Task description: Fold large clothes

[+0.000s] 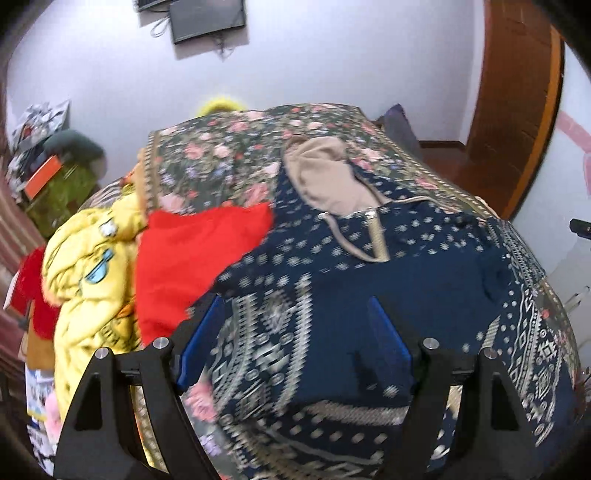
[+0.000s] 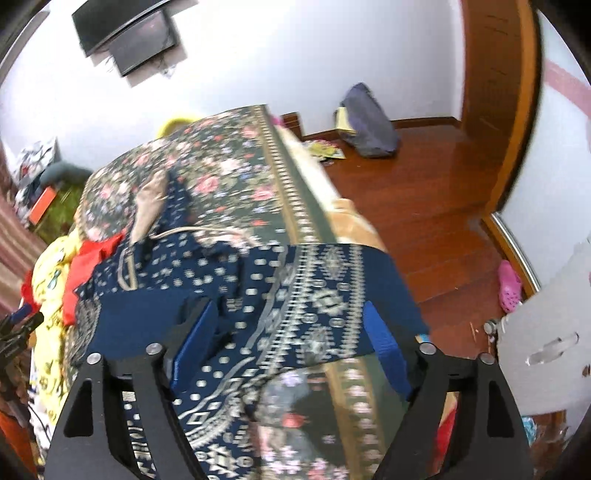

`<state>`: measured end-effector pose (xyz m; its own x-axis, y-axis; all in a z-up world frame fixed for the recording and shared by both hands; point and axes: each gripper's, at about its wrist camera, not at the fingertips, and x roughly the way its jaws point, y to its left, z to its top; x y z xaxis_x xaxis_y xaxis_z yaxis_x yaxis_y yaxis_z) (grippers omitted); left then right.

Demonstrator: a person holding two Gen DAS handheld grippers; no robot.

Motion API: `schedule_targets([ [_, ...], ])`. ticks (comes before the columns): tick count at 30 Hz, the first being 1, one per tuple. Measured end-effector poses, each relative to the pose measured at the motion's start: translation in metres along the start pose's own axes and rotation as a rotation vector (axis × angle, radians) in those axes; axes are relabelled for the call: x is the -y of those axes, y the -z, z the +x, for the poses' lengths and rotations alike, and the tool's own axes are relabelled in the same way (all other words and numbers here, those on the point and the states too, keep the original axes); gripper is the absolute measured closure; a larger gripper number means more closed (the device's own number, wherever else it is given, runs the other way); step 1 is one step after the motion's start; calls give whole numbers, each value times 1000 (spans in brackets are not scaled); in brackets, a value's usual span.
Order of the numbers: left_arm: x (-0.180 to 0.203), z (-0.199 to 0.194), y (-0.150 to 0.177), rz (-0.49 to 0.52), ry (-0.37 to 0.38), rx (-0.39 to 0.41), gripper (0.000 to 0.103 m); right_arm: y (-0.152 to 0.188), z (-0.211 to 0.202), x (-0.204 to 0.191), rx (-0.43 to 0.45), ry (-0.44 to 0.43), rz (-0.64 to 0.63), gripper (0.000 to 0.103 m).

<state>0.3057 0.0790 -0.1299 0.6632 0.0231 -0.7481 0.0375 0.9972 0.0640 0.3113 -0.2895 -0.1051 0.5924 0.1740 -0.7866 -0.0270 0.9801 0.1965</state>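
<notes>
A large navy garment (image 1: 369, 280) with silver-white patterns and a beige lining at its neck lies spread on a floral bedspread (image 1: 221, 155). It also shows in the right wrist view (image 2: 236, 295), with one edge hanging over the bed's right side. My left gripper (image 1: 295, 332) is open, its blue fingers wide apart just above the garment's lower part. My right gripper (image 2: 291, 336) is open, hovering above the patterned border near the bed's right edge. Neither holds cloth.
A red cloth (image 1: 192, 258) and a yellow printed garment (image 1: 88, 280) lie piled on the bed's left. The wooden floor (image 2: 424, 206) with a dark bag (image 2: 369, 122) and a pink shoe (image 2: 509, 284) lies right of the bed. Screens (image 1: 207, 18) hang on the wall.
</notes>
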Motion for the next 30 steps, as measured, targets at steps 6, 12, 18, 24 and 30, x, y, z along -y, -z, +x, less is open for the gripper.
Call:
schedule_targets([
  [6, 42, 39, -4, 20, 66, -63, 23, 19, 48, 47, -130, 9, 120, 23],
  [12, 66, 75, 5, 8, 119, -151, 23, 38, 93, 79, -248, -65, 270, 23],
  [18, 67, 91, 12, -14, 126, -184, 23, 34, 123, 99, -244, -138, 421, 21],
  [24, 59, 98, 15, -50, 120, -199, 23, 22, 131, 101, -176, -86, 469, 34],
  [30, 46, 81, 20, -69, 100, -169, 23, -1, 108, 82, -115, 27, 356, 93],
])
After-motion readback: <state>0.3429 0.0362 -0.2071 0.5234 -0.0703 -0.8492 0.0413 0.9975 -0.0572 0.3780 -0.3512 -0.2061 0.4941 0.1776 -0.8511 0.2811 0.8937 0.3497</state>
